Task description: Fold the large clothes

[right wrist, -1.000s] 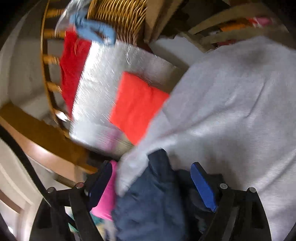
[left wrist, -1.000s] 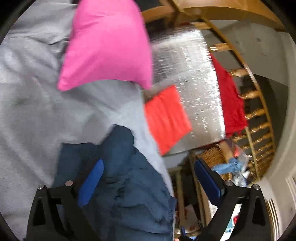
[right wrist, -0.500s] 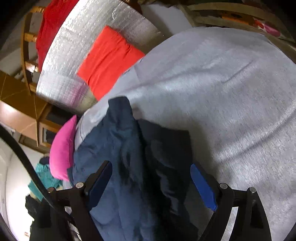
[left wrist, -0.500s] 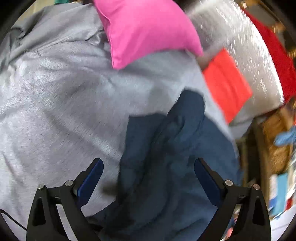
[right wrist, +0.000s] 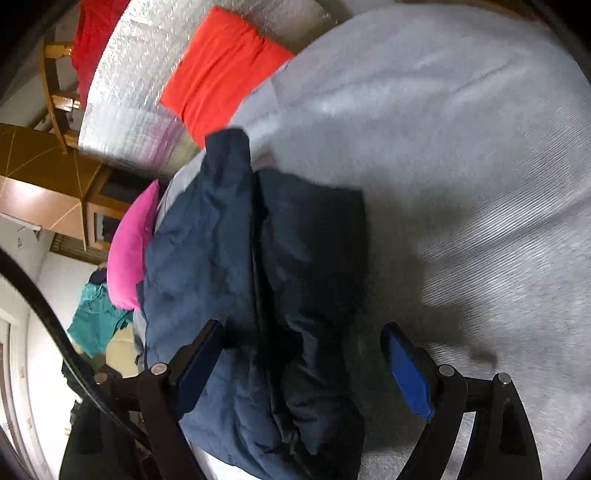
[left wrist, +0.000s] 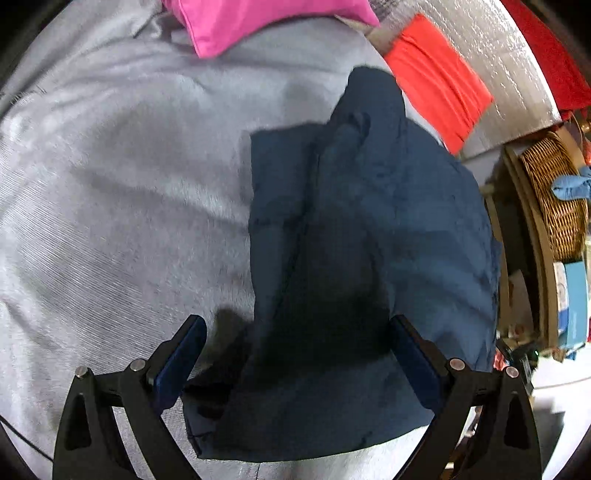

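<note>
A dark navy garment [left wrist: 354, 236] lies crumpled on a grey bedspread [left wrist: 118, 177], with one narrow part reaching toward the far edge. My left gripper [left wrist: 295, 350] hangs just above its near end, jaws wide apart, and the cloth lies below the gap without touching the blue pads. In the right wrist view the same navy garment [right wrist: 258, 280] runs up the middle of the frame. My right gripper [right wrist: 303, 354] is open over its lower part, with the right pad above the bare grey bedspread [right wrist: 461, 166].
A pink pillow [left wrist: 266, 18] and an orange-red cushion [left wrist: 439, 77] lie at the bed's far side, against a silver quilted mat [left wrist: 513, 59]. A wicker basket [left wrist: 554, 195] and shelves stand to the right. A teal cloth [right wrist: 96, 317] hangs beyond the bed's left edge.
Both grippers have tipped downward and come lower over the bed. The navy garment now fills the middle of each view, while the pillows and mat have slid toward the top. Both stay open.
</note>
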`<state>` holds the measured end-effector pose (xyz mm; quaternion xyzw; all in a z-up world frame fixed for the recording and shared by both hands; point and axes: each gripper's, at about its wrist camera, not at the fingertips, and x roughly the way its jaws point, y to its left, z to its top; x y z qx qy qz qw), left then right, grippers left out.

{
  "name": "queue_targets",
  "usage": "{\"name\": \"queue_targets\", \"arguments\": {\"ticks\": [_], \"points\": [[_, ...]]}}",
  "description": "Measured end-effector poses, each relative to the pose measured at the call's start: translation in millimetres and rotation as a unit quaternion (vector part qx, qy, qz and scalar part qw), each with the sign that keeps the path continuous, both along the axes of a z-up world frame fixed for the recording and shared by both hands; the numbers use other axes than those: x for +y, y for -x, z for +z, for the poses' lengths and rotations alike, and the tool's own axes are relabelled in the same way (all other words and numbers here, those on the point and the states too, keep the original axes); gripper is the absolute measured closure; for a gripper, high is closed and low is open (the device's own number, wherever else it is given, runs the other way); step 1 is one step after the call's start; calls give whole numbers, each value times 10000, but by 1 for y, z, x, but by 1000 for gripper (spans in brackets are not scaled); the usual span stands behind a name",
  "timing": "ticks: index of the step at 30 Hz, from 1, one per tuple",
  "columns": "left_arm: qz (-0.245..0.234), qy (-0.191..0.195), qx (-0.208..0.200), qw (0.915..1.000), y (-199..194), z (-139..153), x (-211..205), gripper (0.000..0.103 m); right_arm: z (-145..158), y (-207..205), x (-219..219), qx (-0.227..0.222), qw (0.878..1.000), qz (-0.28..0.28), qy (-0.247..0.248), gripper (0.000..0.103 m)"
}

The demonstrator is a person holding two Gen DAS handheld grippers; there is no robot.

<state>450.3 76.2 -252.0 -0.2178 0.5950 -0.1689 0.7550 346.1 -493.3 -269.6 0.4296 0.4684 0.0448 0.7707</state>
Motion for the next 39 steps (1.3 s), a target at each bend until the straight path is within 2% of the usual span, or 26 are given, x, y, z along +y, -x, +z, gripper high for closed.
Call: {"name": "queue_targets", "arguments": {"ticks": [3, 7, 10, 14, 18, 20, 23, 26, 31, 39], "points": [[-158, 325, 243, 9991, -2, -14, -3, 5, -15, -9, 11, 23, 9994, 196, -286, 14], [-131, 541, 101, 9984, -3, -15, -7, 5, -15, -16, 27, -330, 9982, 284, -416, 14], [62, 644, 35, 9979, -10, -17, -10, 6, -11, -20, 42, -399, 9986, 343, 5, 16], [357, 727, 11, 9967, -20, -20, -16, 30, -11, -20, 47, -427, 9988, 144, 188, 34], [593, 734, -36, 9955, -22, -19, -14, 43, -7, -18, 50, -441, 9988, 36, 210, 49], [638, 641, -149, 9958, -17, -13, -17, 54, 0, -17, 55, -439, 9985, 26, 320, 55], [702, 561, -263, 9956, -9, -5, -21, 62, 10, -15, 59, -420, 9978, -3, 508, 60], [773, 600, -294, 9948, -1, -2, -22, 68, 17, -10, 57, -426, 9978, -83, 493, 64], [844, 722, -335, 9933, 16, 6, -16, 71, 33, 5, 58, -568, 9970, -109, 521, 67], [747, 733, -320, 9940, 47, 24, -5, 71, 40, 34, 63, -460, 9978, -159, 445, 67]]}}
